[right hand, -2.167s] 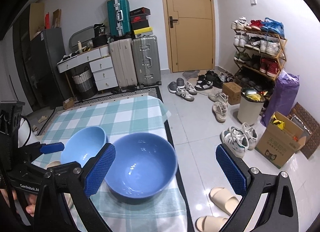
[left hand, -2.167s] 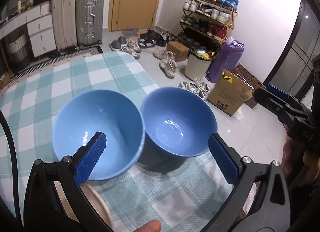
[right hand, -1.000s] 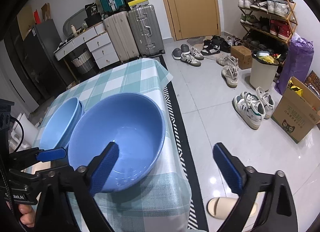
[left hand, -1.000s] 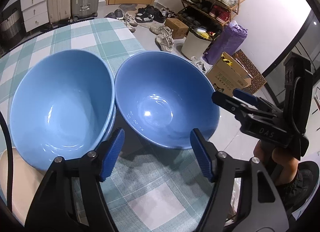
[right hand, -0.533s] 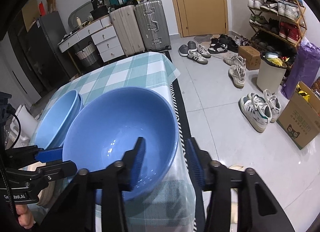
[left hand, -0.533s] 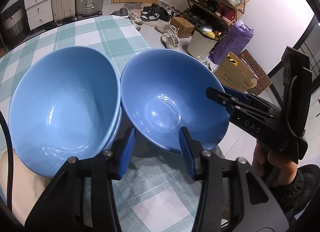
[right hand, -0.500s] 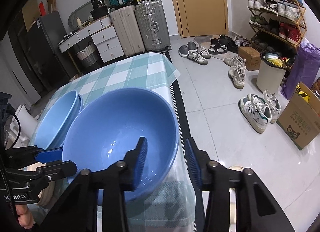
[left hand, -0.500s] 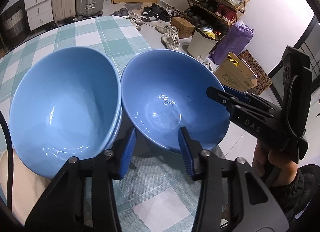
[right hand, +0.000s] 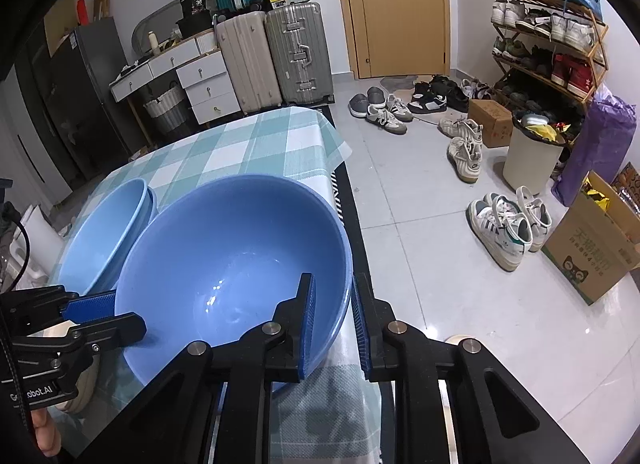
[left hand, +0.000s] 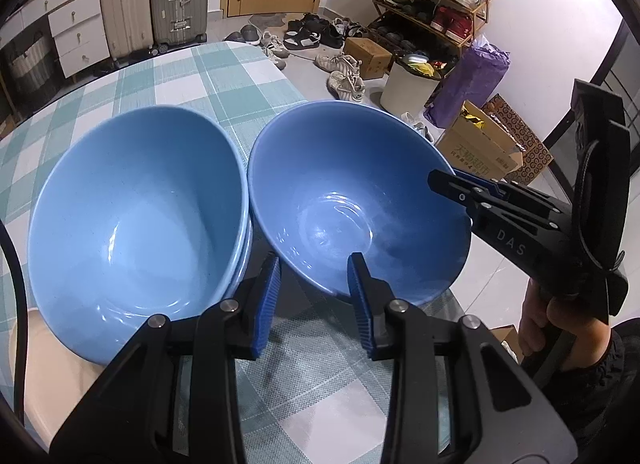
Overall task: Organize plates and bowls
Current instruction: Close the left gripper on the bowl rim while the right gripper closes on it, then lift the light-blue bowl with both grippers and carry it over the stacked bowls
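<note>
Two blue bowls sit side by side on the checked tablecloth (left hand: 192, 76). The darker blue bowl (left hand: 352, 200) is on the right; it also shows in the right wrist view (right hand: 224, 264). My left gripper (left hand: 314, 296) is shut on its near rim, one pad inside and one outside. My right gripper (right hand: 332, 324) is shut on its right rim. The lighter blue bowl (left hand: 132, 216) on the left is nested in another like it, also seen in the right wrist view (right hand: 104, 232). A cream plate (left hand: 44, 376) lies partly under it.
The table edge (right hand: 340, 168) runs close by the darker bowl, with tiled floor and shoes (right hand: 504, 232) below. A cardboard box (right hand: 592, 248), a bin (right hand: 528, 156), a shoe rack (right hand: 548, 36), suitcases (right hand: 276, 60) and a door (right hand: 396, 8) stand around the room.
Both grippers moved in toward the darker bowl and closed from wide open onto its rim. The bowl stays on the table beside the lighter bowls.
</note>
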A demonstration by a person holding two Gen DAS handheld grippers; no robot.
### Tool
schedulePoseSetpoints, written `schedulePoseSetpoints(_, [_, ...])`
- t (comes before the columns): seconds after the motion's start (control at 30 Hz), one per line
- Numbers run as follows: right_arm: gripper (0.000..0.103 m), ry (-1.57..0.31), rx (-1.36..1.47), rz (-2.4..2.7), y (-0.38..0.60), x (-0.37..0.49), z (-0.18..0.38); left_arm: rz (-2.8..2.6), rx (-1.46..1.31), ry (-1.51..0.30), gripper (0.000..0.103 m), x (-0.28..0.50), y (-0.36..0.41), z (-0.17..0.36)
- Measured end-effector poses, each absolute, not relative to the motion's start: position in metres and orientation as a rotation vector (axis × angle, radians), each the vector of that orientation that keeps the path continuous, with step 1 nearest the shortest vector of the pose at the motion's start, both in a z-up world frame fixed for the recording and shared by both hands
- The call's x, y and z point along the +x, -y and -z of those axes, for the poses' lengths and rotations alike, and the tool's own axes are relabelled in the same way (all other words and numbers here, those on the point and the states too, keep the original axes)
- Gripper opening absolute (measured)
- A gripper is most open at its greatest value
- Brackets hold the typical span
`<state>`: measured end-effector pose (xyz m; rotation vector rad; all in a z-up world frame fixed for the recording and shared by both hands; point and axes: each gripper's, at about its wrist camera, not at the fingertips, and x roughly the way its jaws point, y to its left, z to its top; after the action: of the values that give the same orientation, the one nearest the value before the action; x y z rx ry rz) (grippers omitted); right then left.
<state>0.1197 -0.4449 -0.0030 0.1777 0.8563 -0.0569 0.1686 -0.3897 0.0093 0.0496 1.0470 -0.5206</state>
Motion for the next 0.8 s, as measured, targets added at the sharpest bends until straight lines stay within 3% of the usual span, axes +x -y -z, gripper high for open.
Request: schedulePoseSetpoints(0.8, [0.019,-0.8,0.158,0.118,0.44,0.088,-0.029,0.587,0.07,-0.973,0.031,0.148,0.39,-0.037])
